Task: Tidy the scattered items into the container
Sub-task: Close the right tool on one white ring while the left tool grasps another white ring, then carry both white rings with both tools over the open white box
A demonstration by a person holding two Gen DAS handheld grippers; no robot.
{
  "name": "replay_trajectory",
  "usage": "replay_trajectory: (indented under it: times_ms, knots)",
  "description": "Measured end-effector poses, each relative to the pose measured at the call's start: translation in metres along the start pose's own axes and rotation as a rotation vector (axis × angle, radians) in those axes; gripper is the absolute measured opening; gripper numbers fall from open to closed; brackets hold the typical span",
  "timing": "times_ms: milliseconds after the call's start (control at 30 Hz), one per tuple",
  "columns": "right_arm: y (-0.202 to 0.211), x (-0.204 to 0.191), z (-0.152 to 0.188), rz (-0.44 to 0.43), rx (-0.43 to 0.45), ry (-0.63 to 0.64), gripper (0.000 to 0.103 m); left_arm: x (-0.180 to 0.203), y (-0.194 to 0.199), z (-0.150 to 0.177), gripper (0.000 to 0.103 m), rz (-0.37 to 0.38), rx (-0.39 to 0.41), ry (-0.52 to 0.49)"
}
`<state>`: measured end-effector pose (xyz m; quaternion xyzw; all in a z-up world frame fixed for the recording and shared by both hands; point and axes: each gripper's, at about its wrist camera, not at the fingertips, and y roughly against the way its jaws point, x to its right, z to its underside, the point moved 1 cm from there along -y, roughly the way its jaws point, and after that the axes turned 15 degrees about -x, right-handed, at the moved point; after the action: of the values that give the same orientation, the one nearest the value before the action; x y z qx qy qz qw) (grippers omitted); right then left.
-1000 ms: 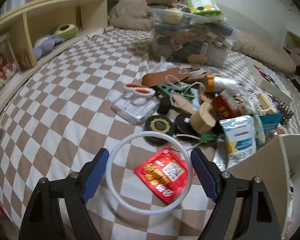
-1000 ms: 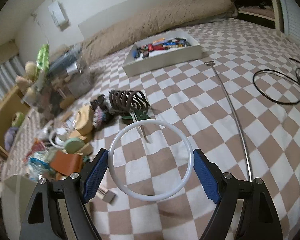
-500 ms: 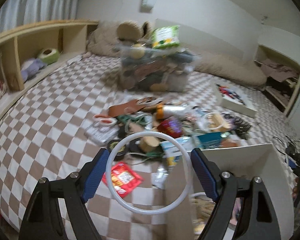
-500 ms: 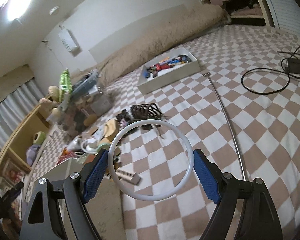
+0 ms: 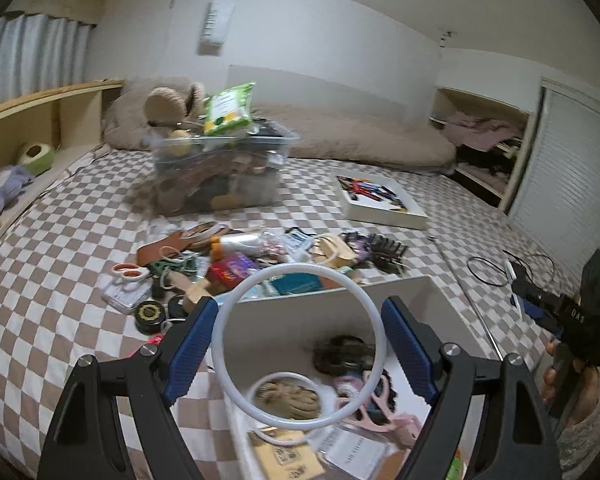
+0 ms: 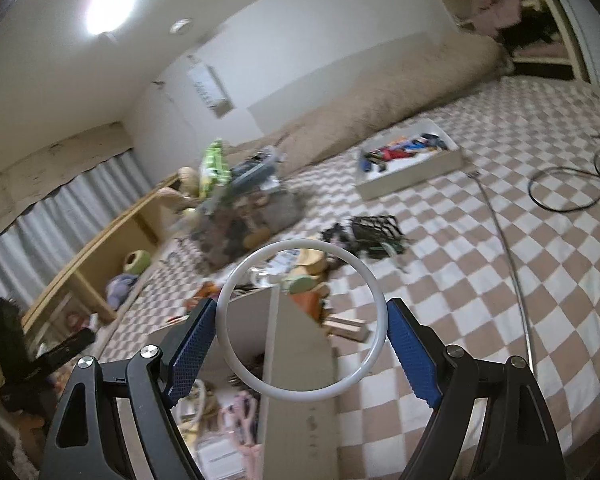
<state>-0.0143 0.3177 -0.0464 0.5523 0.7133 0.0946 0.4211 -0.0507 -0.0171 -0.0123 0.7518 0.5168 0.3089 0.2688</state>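
My left gripper (image 5: 298, 346) is shut on a white ring (image 5: 374, 322) and holds it over the open white box (image 5: 428, 292), which holds a second ring, pink scissors and cards. My right gripper (image 6: 300, 326) is shut on another white ring (image 6: 374, 288) above the box's wall (image 6: 300, 360). The scattered pile (image 5: 236, 268) of scissors, tape, wooden blocks and packets lies on the checked bed beyond the box; it also shows in the right wrist view (image 6: 312, 268).
A full clear bin (image 5: 220, 172) stands behind the pile. A white tray of small items (image 5: 380, 200) lies at the right. A metal rod (image 6: 512, 272) and black cables (image 6: 564, 188) lie on the bed. A wooden shelf (image 5: 40, 120) runs along the left.
Both grippers rose and swung from the bed to above the white box, each still holding its ring. The red packet left the left view.
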Motion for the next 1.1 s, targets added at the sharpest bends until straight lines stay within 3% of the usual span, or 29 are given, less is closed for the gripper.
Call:
replay_trajectory:
  times_ms: [267,567,733,1100]
  knots:
    - [0.013,-0.028,0.008,-0.079,0.005,0.058,0.085,0.026,-0.008,0.016,0.084,0.058,-0.043,-0.034]
    - [0.008,-0.049,0.011,-0.164,-0.052,0.074,0.085,0.038,-0.011,0.020,0.084,0.056,-0.068,-0.044]
    - [0.005,-0.065,0.013,-0.123,-0.057,0.137,0.085,0.039,-0.009,0.014,0.084,0.036,-0.058,-0.064]
    - [-0.026,-0.085,0.030,-0.043,-0.199,0.227,0.085,0.040,-0.025,0.013,0.084,0.022,-0.117,-0.085]
